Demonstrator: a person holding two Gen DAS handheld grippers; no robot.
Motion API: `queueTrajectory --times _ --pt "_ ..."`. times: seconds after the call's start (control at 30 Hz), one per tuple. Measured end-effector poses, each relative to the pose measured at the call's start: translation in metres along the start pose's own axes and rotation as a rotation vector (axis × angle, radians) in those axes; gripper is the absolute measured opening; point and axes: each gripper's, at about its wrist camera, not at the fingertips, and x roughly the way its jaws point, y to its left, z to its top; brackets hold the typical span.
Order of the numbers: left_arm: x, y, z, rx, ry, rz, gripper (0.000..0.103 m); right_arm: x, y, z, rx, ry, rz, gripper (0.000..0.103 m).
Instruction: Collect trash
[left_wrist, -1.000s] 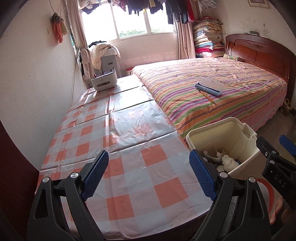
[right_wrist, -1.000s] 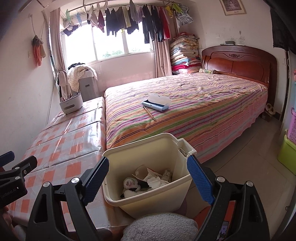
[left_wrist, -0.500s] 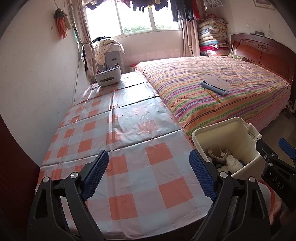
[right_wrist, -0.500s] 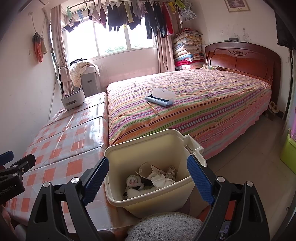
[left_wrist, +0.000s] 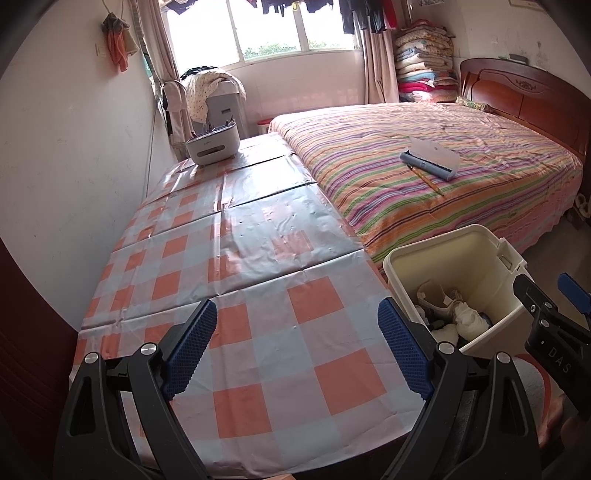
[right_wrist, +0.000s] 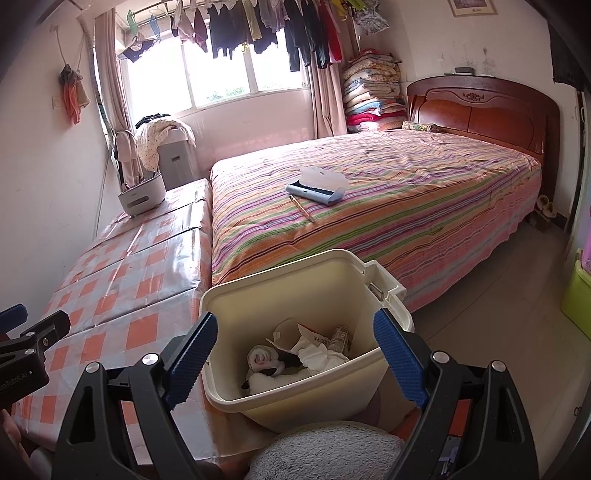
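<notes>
Trash sits in the bin
The cream bin (right_wrist: 295, 291) holds crumpled paper (right_wrist: 317, 354); both grippers' jaws are wide apart, empty.

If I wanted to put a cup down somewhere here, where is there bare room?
The orange-checked tablecloth is bare from the near edge up to the white pen-holder box at its far end. The striped bedspread is bare around the blue case and pencil. The cream trash bin is crowded with rubbish.

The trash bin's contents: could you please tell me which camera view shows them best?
The right wrist view: the trash bin sits centred, with its paper and can visible. The left wrist view catches it at the right, partly behind a claw finger.
</notes>
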Motion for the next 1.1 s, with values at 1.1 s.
queueTrajectory --times 1.1 --pt "0.0028 -0.0017 -0.0016 0.003 0.021 0.002 0.088 0.0083 -0.0015 -0.0058 0.005 0.029 0.006 0.084"
